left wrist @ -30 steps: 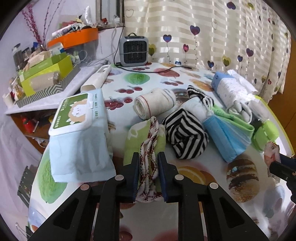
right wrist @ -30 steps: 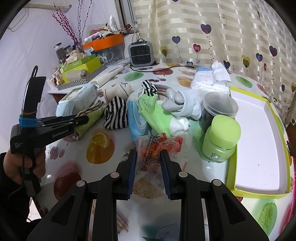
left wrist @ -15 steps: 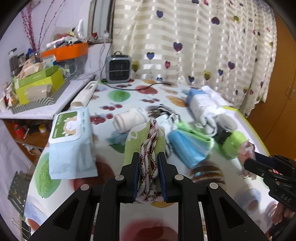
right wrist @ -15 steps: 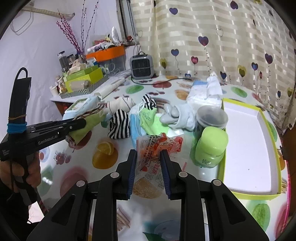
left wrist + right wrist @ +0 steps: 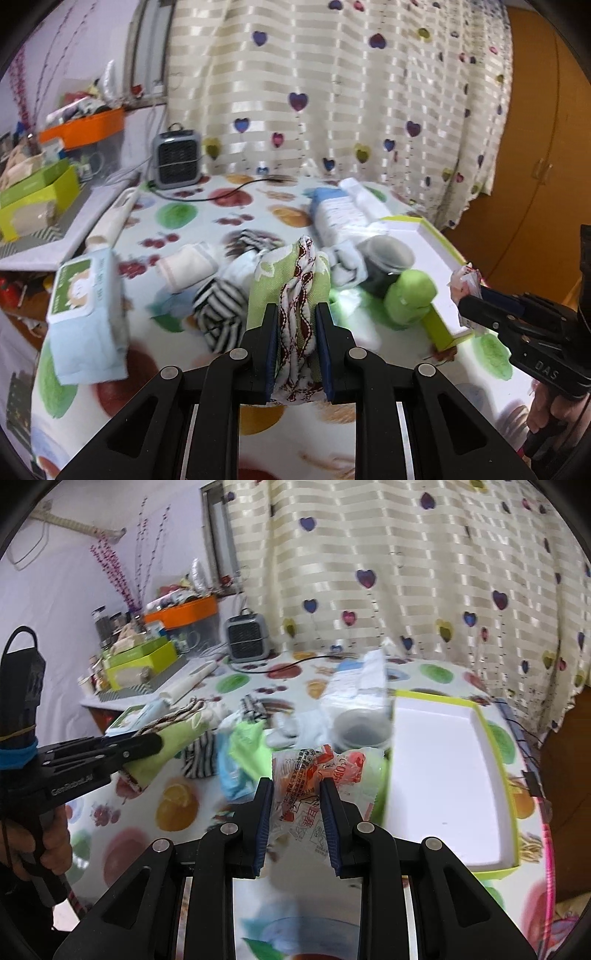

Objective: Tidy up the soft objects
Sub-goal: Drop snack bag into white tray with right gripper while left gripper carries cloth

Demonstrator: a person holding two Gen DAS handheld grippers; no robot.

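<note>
My left gripper (image 5: 297,310) is shut on a green folded cloth with red-and-white braided trim (image 5: 301,291), held up off the table; the right wrist view shows that same cloth (image 5: 173,738) in the left gripper (image 5: 157,740). My right gripper (image 5: 296,786) is shut on a clear snack packet with red print (image 5: 314,775), lifted above the table; the packet (image 5: 466,280) also shows at the right gripper's tip (image 5: 467,297) in the left wrist view. A pile of soft things lies on the table: a striped sock roll (image 5: 218,314), a white roll (image 5: 186,266), blue masks (image 5: 232,771).
A white tray with a lime rim (image 5: 491,738) lies at the right, with a green jar (image 5: 408,295) and a dark tub (image 5: 360,731) beside it. A wet-wipes pack (image 5: 86,310), a tissue pack (image 5: 338,214), a small heater (image 5: 177,158) and a cluttered side shelf (image 5: 140,661) stand around.
Both grippers rose with their loads, the cloth and the packet now off the table. The left view swung right, bringing the tray and the right gripper further into sight.
</note>
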